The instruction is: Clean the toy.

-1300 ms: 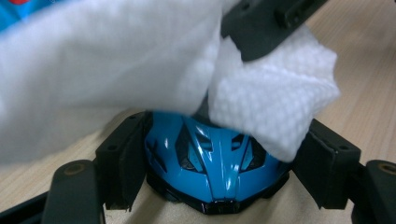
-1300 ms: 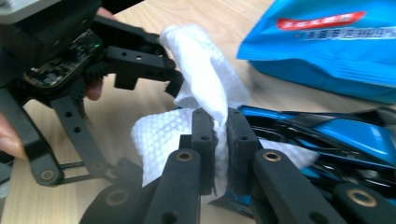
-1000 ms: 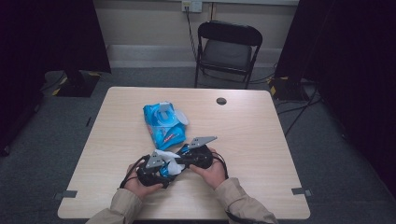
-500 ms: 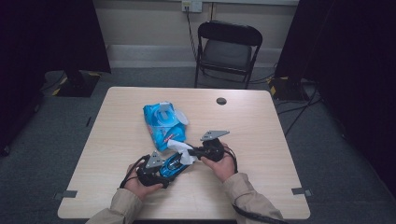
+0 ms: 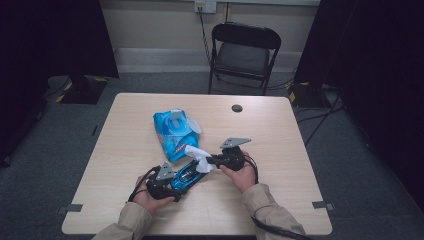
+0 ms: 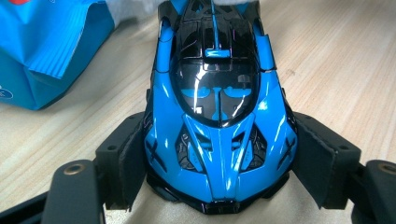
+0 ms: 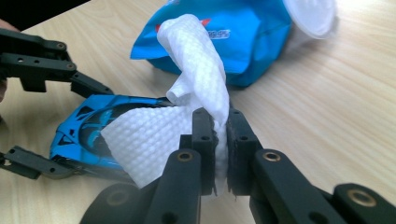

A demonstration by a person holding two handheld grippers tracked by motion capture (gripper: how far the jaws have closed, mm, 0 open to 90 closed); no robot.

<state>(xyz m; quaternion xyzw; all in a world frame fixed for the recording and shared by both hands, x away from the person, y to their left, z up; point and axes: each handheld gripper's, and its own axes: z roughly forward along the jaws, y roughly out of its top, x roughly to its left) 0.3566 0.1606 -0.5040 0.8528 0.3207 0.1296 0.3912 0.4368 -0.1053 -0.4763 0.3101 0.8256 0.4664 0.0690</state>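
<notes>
Wiping underway: right tool (image 7: 220, 122), pinching the white wipe (image 7: 154, 140), is now sliding off rightward along the blue toy car (image 6: 219, 107), clamped on the bench (image 5: 125, 150) by the left tool (image 5: 172, 182).

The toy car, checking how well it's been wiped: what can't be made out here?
- Car tail: left gripper view, cut off by the top edge.
- Car's roof: right gripper view, covered by the wipe.
- Wipes pack print: high view, too small to read.
</notes>
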